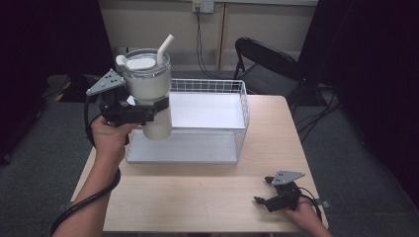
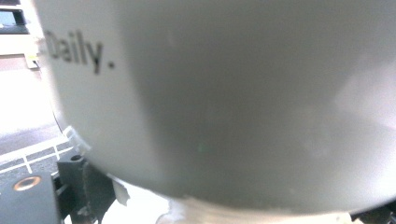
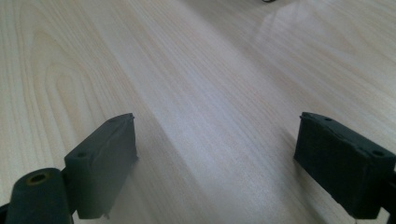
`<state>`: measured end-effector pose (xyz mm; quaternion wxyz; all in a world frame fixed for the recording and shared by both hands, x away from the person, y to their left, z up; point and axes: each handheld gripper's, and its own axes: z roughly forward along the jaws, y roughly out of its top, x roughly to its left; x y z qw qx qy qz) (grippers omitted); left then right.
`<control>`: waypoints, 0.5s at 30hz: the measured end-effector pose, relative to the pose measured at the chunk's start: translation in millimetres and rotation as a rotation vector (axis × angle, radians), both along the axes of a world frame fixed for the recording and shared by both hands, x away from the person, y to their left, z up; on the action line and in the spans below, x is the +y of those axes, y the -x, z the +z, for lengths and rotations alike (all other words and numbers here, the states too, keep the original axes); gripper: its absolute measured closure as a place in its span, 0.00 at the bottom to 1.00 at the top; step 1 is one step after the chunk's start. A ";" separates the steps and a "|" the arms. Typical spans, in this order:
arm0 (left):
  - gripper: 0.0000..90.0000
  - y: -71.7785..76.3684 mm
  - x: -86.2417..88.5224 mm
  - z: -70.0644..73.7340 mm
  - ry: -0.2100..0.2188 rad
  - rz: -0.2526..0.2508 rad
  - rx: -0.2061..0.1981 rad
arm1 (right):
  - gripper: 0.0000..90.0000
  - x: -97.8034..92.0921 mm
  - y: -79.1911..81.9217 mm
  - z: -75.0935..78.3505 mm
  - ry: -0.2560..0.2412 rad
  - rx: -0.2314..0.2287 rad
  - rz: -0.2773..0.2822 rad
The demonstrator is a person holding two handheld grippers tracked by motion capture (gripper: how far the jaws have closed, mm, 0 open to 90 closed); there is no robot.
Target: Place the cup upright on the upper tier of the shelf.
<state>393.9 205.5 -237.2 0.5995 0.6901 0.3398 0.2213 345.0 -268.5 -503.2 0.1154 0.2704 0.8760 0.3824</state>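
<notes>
Item 1: white tumbler [image 1: 149,94] with lid and straw [image 1: 165,47]. In the high view it is held upright in the air above the left end of the wire basket [image 1: 242,116], its base hanging over the basket's near-left part. The left gripper view adds what the high view cannot resolve: grey lettering ending "Daily." [image 2: 80,51] on the cup wall, and the step where the wide upper body narrows to the base.

Item 2: left gripper [image 1: 143,112], raised in the person's left hand [image 1: 109,136]. The high view shows its black jaws clamped around the tumbler's lower body. In its own view the cup wall sits so close that little of the jaws is visible.

Item 3: right gripper [image 1: 263,190], in the right hand [image 1: 306,217], low over the near-right part of the table [image 1: 197,197]. The right gripper view shows its 2 jaws spread wide with bare pale wood between them, grasping nothing.

Item 4: black folding chair [image 1: 262,61], seen in the high view beyond the table's far edge.
</notes>
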 end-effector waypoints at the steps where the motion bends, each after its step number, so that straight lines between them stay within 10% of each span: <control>1: 0.10 -1.2 -0.4 0.8 0.000 0.000 0.002 | 0.14 0.0 0.0 0.0 0.000 0.000 0.000; 15: 0.10 -18.5 -8.6 7.8 -0.014 0.033 -0.002 | 0.14 0.0 0.0 0.0 -0.001 0.001 0.000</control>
